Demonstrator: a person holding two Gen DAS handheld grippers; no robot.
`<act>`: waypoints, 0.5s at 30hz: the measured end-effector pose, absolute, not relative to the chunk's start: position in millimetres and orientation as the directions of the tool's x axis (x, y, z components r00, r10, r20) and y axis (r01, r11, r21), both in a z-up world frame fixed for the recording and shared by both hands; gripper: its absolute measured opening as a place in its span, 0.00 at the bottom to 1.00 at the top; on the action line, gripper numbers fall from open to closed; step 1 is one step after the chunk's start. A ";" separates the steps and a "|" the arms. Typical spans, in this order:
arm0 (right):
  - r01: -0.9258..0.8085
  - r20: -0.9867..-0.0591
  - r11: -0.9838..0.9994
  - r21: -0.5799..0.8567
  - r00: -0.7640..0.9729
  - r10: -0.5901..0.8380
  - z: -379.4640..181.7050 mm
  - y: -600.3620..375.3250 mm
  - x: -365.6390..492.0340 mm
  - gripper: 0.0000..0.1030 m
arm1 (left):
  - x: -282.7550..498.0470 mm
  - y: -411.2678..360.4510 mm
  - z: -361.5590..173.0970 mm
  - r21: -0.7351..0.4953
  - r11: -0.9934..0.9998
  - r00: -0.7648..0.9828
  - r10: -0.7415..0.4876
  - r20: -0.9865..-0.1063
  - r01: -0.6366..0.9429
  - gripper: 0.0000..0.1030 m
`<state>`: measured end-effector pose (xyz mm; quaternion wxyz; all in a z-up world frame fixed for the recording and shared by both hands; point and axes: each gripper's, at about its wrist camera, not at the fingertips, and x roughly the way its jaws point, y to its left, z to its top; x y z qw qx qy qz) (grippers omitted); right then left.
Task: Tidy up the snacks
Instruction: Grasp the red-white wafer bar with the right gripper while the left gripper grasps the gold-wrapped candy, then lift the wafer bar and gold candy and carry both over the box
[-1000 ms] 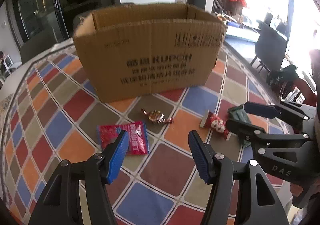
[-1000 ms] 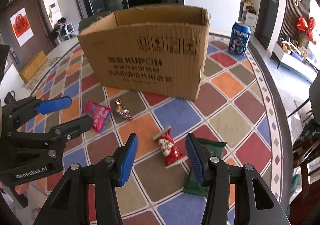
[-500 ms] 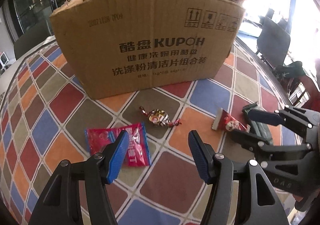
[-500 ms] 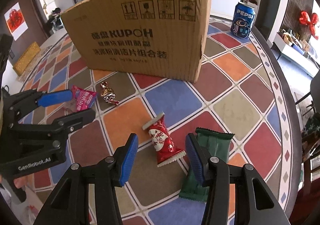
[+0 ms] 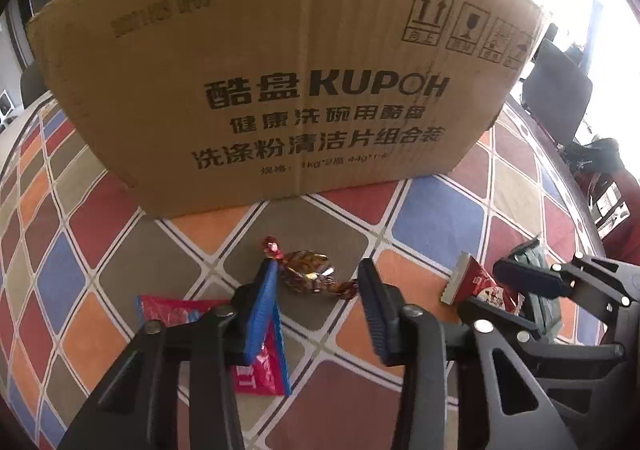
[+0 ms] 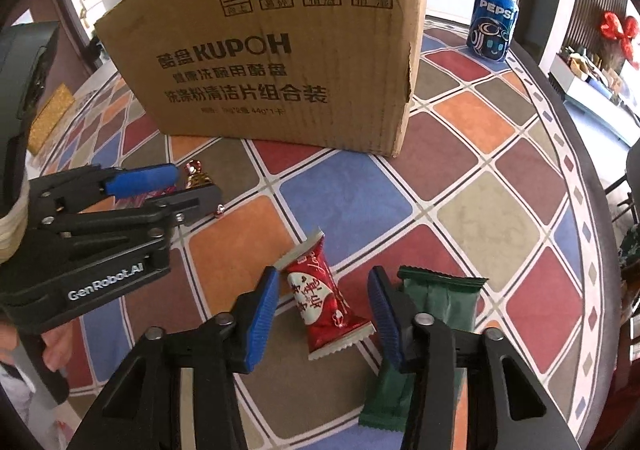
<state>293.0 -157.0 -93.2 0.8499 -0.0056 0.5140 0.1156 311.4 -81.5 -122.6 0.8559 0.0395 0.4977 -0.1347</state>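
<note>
Right gripper [image 6: 322,308] around glossy red snack pack [image 6: 322,300] (white-ended).

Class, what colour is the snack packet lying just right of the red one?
Dark green packet, seen best in the right wrist view.
</note>
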 end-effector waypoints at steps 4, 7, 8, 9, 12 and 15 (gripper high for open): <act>-0.201 -0.875 0.972 0.126 0.440 0.204 -95.6 -155.3 297.2 0.36 | 319.4 -83.8 -125.6 -0.061 0.962 0.465 -0.184 -0.866 0.267 0.35; -0.201 -0.873 0.971 0.132 0.440 0.210 -97.6 -154.5 299.2 0.30 | 325.6 -82.1 -128.3 -0.063 0.963 0.460 -0.182 -0.869 0.262 0.30; -0.200 -0.872 0.971 0.132 0.443 0.209 -97.7 -154.3 299.8 0.27 | 327.1 -78.6 -130.0 -0.064 0.963 0.457 -0.182 -0.871 0.261 0.24; -0.198 -0.871 0.971 0.131 0.444 0.209 -97.7 -154.6 300.2 0.27 | 328.6 -78.1 -130.9 -0.065 0.963 0.456 -0.182 -0.871 0.261 0.24; -0.188 -0.867 0.971 0.150 0.447 0.220 -97.9 -155.5 302.9 0.25 | 331.1 -76.2 -131.1 -0.068 0.961 0.458 -0.188 -0.869 0.267 0.23; -0.183 -0.862 0.970 0.162 0.453 0.230 -96.5 -155.6 304.2 0.25 | 330.1 -77.1 -132.6 -0.081 0.961 0.453 -0.199 -0.869 0.266 0.23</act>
